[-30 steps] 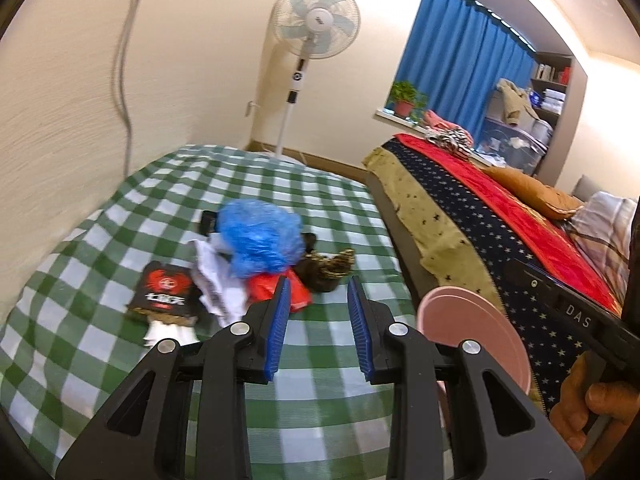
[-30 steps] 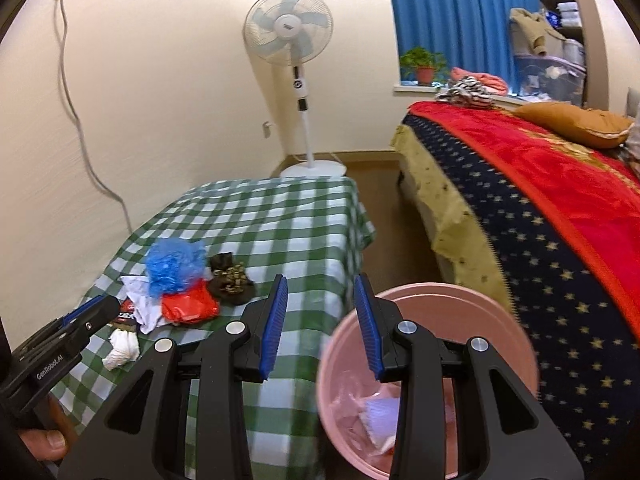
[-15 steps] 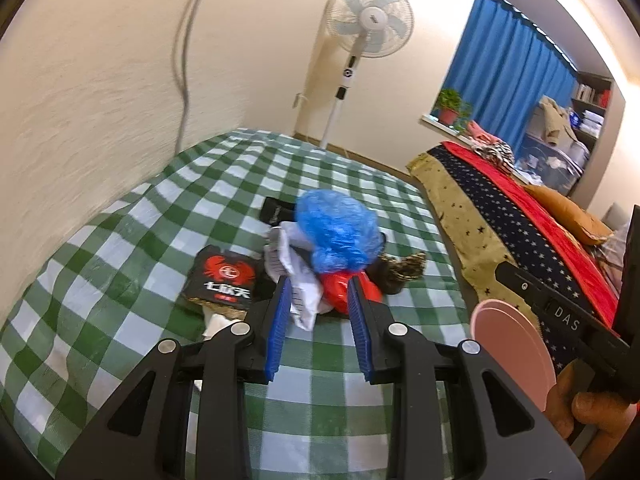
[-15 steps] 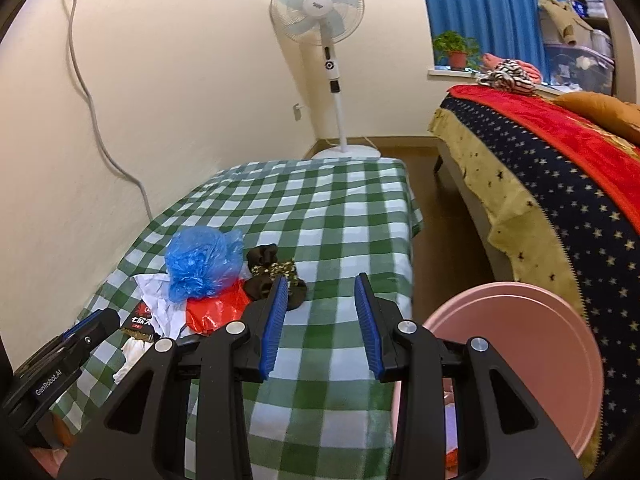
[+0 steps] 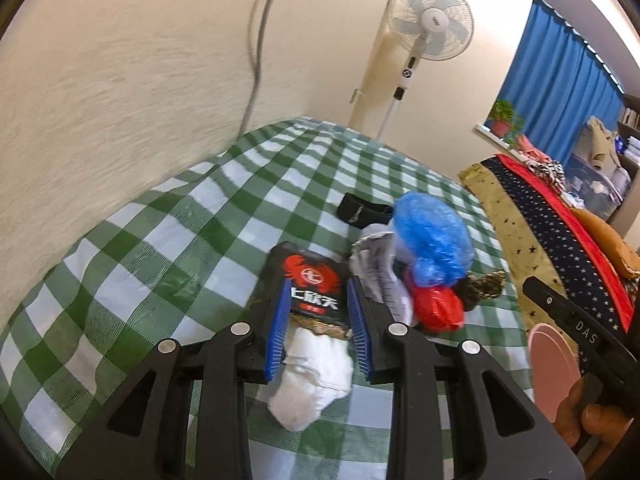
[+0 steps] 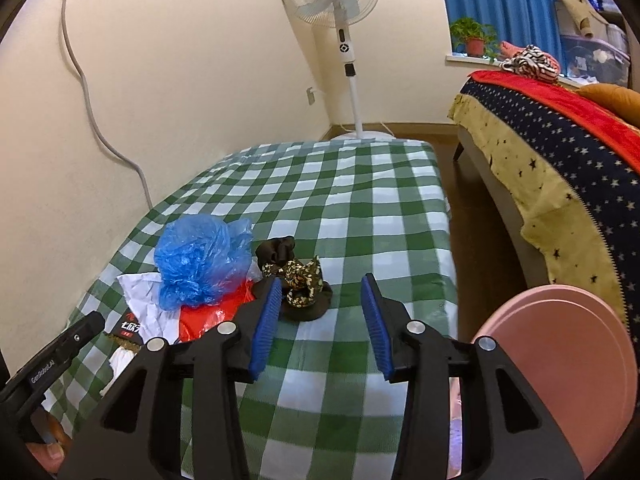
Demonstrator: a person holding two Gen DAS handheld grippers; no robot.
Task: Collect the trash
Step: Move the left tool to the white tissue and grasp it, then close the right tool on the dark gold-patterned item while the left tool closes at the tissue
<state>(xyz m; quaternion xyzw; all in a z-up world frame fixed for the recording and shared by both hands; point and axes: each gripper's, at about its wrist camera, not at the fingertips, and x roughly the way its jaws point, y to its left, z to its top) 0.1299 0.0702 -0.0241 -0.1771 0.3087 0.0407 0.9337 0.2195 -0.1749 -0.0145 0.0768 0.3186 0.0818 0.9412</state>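
Left gripper (image 5: 317,328) closed in over the black packet (image 5: 310,292); right gripper (image 6: 320,320) fingers have just been opening.

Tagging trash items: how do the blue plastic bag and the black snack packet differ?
The blue plastic bag is see-through and bunched into a puffy ball; the black snack packet is opaque, flat and printed with a red crab. The bag sits on top of the pile, the packet lies on the checked cloth. Both are light plastic.

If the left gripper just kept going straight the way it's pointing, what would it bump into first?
Most likely the black snack packet with a red crab logo, which lies framed between the left gripper's jaws, with the white crumpled tissue under its near end. Depth is hard to judge, so the tissue might be touched first.
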